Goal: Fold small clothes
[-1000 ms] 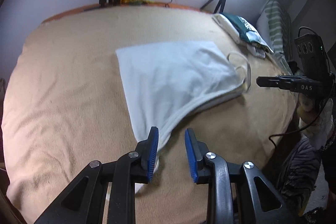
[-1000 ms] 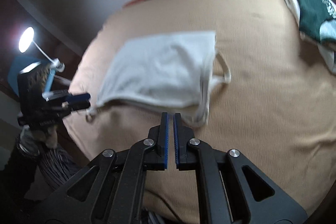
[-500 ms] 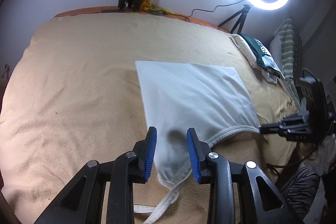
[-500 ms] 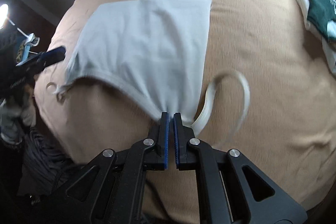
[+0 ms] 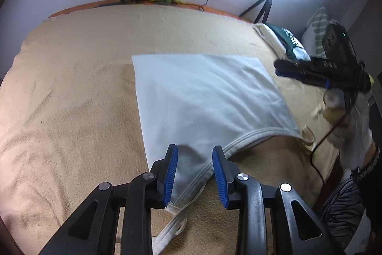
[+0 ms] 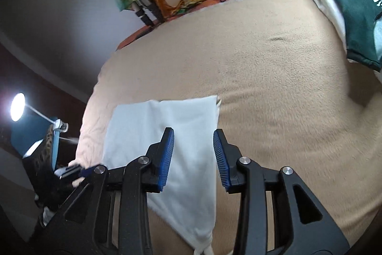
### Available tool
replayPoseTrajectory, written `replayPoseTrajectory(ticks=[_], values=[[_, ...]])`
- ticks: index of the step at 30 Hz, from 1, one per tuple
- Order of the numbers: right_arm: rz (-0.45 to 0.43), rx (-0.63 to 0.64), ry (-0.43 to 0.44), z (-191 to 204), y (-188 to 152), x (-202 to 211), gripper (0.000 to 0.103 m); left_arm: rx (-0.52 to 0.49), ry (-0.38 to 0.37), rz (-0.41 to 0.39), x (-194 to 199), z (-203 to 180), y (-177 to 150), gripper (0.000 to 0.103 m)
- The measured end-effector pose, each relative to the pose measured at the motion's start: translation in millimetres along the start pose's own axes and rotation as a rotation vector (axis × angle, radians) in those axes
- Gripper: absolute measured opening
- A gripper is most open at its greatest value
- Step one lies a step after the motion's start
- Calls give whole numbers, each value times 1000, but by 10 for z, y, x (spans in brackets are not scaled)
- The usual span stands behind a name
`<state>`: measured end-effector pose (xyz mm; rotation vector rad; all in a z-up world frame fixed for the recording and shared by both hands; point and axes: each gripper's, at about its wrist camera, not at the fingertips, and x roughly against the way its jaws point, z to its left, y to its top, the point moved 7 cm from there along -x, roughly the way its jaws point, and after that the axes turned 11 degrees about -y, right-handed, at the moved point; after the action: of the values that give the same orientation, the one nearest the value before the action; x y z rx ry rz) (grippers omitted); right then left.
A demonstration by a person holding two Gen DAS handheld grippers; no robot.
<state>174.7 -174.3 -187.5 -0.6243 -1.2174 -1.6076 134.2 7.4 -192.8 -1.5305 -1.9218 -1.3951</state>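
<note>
A small white cotton top with thin ribbed straps lies spread flat on the tan fleece blanket of the bed, its straight hem toward the far side and its scooped strap end at the near edge. The laying-out step looks finished and the first fold is about to begin. The left tongs stand parted over the near strap corner, cloth between the blue pads but not pinched. The right tongs, whose jaws have just been opening, hang released above the garment's right edge, gripping nothing. The right strap is hard to make out in the blurred right wrist view; it may lie tucked under. Next, each pair of tongs should probably close on a near corner and carry it toward the far hem, keeping the edges level.
</note>
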Motion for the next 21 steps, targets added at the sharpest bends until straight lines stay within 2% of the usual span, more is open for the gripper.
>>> replayPoseTrajectory(ticks=[5, 6, 8, 9, 11, 13, 17, 19, 20, 21], values=[[29, -31, -14, 21, 92, -333, 35, -6, 8, 11, -53, 26, -3, 30], [29, -42, -5, 14, 100, -371, 24, -7, 11, 12, -60, 26, -2, 30], [26, -42, 8, 73, 125, -464, 9, -12, 15, 14, -78, 33, -5, 30], [12, -24, -7, 84, 147, -470, 6, -18, 17, 16, -89, 32, -7, 30], [-25, 24, -94, 51, 198, -477, 4, -27, 20, 15, -92, 30, -15, 31], [-22, 3, -156, -78, 238, -515, 3, -33, 21, 17, -90, 35, -28, 31], [-11, -114, -79, -270, 287, -392, 4, -32, 16, 19, -41, 20, -63, 31], [-31, -113, -91, -328, 296, -263, 4, -20, 4, 1, 32, 29, -53, 35], [-35, -109, -82, -335, 283, -212, 7, -10, 2, -18, 86, 46, -36, 37], [-33, -108, -59, -348, 242, -137, 16, 2, 1, -34, 130, 73, -14, 45]])
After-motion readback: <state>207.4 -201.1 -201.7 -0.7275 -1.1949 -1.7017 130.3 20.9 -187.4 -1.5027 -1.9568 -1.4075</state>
